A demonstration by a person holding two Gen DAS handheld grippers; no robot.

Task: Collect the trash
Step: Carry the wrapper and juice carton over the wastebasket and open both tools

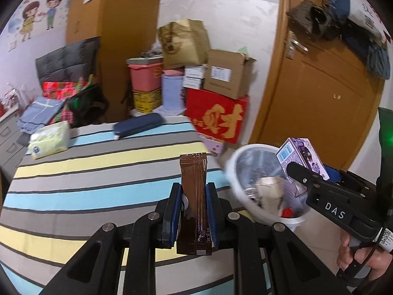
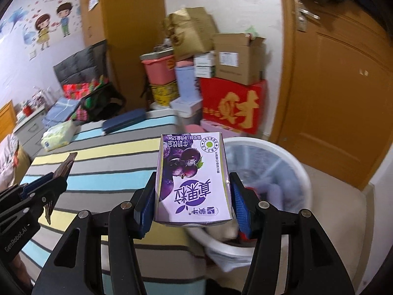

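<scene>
My left gripper [image 1: 194,196] is shut on a brown sachet packet [image 1: 194,186] that stands upright between its blue pads, over the striped bedspread [image 1: 86,172]. My right gripper [image 2: 192,196] is shut on a purple milk-drink carton [image 2: 192,177], pads pressing both its sides. The carton [image 1: 303,157] hangs over the near rim of a white waste bin [image 1: 235,169] lined with a clear bag. In the right wrist view the bin [image 2: 292,164] sits just right of the carton, with crumpled trash inside. The left gripper [image 2: 52,182] and its sachet [image 2: 65,168] show at the left there.
On the striped bed lie a tissue pack [image 1: 49,142] and a dark blue case [image 1: 138,127]. Stacked boxes, a red box [image 1: 217,118] and a pink tub [image 1: 145,76] stand against the far wall. A wooden door [image 1: 326,93] is beyond the bin. A hand [image 1: 353,255] grips the right tool.
</scene>
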